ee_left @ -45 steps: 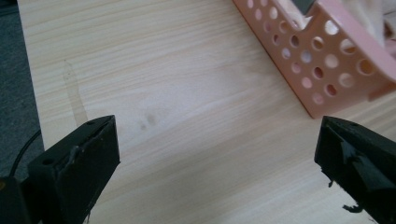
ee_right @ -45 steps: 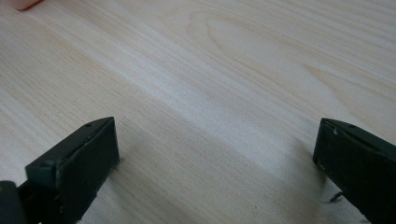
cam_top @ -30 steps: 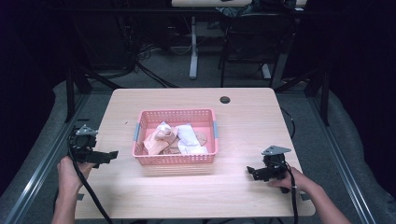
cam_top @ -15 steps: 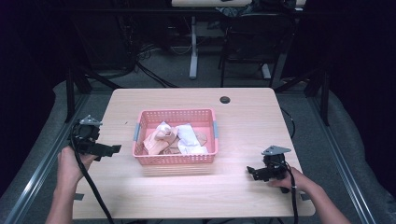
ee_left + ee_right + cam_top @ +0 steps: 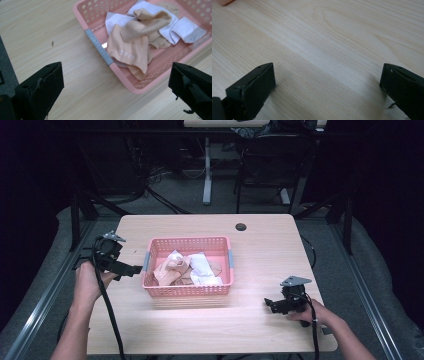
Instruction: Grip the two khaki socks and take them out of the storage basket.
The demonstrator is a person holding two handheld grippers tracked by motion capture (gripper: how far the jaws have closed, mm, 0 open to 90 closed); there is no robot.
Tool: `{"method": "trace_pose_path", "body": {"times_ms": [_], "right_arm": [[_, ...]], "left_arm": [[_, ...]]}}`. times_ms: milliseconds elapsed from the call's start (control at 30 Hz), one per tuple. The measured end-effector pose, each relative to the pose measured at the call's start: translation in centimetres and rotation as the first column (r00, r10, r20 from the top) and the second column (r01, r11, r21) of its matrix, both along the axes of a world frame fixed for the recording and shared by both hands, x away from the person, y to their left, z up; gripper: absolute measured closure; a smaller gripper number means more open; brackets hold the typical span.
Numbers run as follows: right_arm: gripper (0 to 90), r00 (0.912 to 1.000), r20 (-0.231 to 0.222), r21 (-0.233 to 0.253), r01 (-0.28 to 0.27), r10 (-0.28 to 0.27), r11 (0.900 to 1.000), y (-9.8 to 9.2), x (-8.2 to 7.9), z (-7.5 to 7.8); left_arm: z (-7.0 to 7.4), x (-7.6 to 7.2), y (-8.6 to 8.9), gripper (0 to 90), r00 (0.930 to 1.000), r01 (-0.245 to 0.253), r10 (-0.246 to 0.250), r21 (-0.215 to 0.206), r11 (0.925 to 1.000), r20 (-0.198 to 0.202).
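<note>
On the surface (image 5: 260, 245), a pink basket (image 5: 188, 290) holds every beige and white cloth (image 5: 130, 47); none is lifted yet. The left gripper (image 5: 131, 269), jaws spread and empty, hovers just left of the basket; the right gripper (image 5: 270, 303), jaws released, rests well right of it.

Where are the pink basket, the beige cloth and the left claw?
pink basket (image 5: 188, 290): high view, near wall.
beige cloth (image 5: 127, 51): left gripper view, flat front panel.
left claw (image 5: 131, 268): high view, between its open tips.
</note>
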State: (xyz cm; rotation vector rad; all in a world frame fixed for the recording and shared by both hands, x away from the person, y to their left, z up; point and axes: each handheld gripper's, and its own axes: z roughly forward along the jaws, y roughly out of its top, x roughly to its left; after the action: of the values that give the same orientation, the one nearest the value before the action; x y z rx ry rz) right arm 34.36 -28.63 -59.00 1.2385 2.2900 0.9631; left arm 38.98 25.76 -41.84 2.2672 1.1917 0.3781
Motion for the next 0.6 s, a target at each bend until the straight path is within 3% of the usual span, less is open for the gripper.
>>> {"method": "trace_pose_path", "body": {"times_ms": [300, 600], "right_arm": [[0.0, 1.0, 0.0, 0.001, 0.0, 0.0, 1.0, 0.0, 0.0, 0.0], [0.0, 1.0, 0.001, 0.001, 0.0, 0.0, 1.0, 0.0, 0.0, 0.0]], "left_arm": [[0.1, 1.9, -2.5, 0.0, 0.9976, 0.063, -0.063, -0.001, 0.998, -0.028], [-0.4, 3.5, -4.6, 0.0, 0.9948, 0.094, -0.093, 0.026, 0.9953, -0.043]]}}
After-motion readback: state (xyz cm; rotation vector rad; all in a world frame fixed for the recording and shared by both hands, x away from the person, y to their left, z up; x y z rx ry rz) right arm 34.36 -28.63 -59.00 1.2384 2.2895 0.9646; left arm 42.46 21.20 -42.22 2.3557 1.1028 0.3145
